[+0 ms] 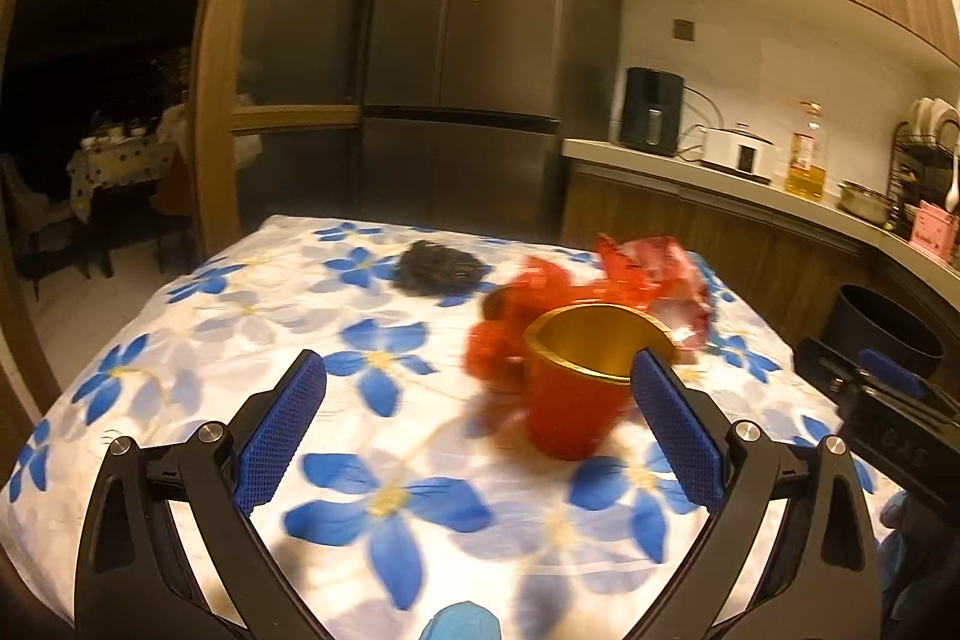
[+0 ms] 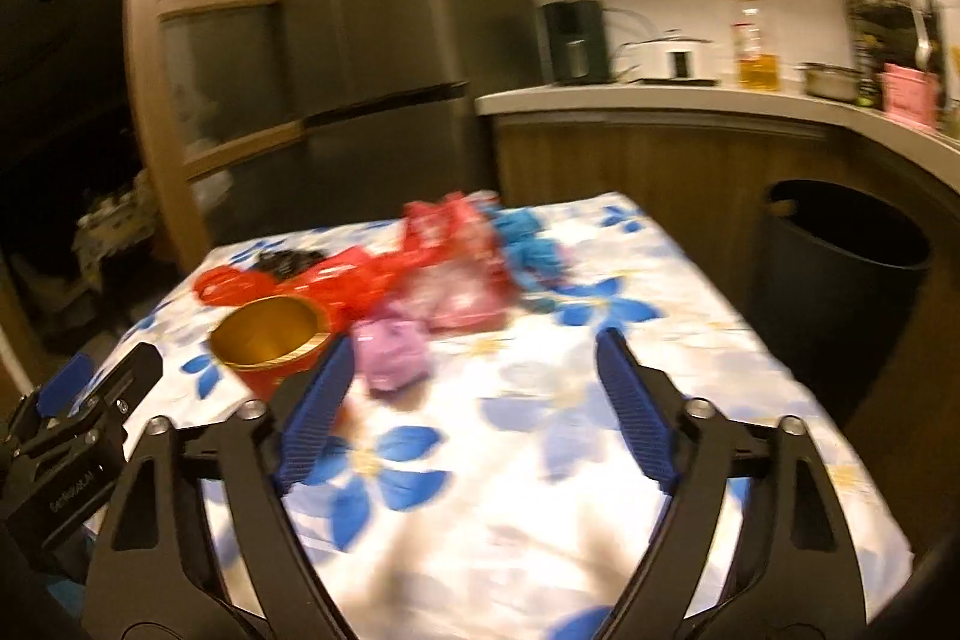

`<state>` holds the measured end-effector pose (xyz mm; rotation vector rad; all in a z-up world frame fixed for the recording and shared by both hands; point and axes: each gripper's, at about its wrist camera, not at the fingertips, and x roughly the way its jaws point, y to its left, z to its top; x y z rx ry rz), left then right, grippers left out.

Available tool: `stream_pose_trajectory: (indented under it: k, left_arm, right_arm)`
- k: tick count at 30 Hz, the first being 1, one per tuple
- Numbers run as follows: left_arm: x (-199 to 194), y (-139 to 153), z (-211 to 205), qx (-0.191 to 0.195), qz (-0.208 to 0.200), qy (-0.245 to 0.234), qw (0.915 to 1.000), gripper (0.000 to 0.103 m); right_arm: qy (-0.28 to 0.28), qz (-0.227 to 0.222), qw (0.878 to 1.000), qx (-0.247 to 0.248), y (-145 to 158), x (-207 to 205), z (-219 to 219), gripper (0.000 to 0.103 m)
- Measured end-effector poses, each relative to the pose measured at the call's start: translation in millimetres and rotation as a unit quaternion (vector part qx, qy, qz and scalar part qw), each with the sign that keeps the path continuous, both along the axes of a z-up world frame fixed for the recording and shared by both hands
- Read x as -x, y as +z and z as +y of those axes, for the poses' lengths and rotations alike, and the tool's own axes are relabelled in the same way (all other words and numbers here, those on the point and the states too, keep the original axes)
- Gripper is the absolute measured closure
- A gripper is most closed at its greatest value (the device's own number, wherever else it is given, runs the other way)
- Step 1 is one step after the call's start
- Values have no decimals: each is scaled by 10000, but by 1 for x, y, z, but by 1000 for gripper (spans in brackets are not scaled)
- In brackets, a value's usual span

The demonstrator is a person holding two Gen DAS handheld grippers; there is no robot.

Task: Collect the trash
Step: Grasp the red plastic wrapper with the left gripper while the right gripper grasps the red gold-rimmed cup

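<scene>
The landmark here is the red paper cup with a gold inside [image 1: 570, 388], which stands upright on the surface covered with a white cloth printed with blue flowers [image 1: 384, 460]. The left gripper [image 1: 480, 421] hangs low over the cloth on the near side of the cup, its blue ribbed fingers [image 1: 282, 430] wide apart; the right-hand finger overlaps the cup's rim in the left wrist view, but whether it touches the cup I cannot tell, and nothing is clamped. Just behind the cup, touching or almost touching it, lies the trash: a crumpled red plastic bag [image 1: 600, 286] with a red and pink printed wrapper [image 2: 462, 274] at its right side. Behind the cup and to its left rests a dark tangled clump [image 1: 438, 268], apart from the bag. In the right wrist view, a small pink box-like packet [image 2: 390, 352] lies just to the right of the cup, and a crumpled blue piece [image 2: 534, 244] lies further right, behind the wrappers; both are blurred. The right gripper [image 2: 468, 406] is to the right of the cup, over the bare cloth, its fingers [image 2: 636, 412] apart and with nothing between them; the left one overlaps the pink packet's edge in the picture, and I cannot tell if it touches. Well to the right of the cup, on the floor beside the surface, stands a dark round waste bin [image 2: 840, 268], open on top.
</scene>
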<state>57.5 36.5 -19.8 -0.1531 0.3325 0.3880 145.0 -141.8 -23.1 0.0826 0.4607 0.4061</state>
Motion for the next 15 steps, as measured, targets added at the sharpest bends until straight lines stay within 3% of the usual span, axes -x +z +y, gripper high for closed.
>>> stream_pose_trajectory:
  k: [4, 15]
  left_arm:
    - [4, 0, 18, 72, 0, 161, 9998, 6]
    - [-7, -2, 38, 91, 80, 221, 9997, 6]
  right_arm:
    - [355, 125, 9993, -34, 3, -13, 33, 48]
    - [805, 600, 9949, 10, -10, -31, 73, 81]
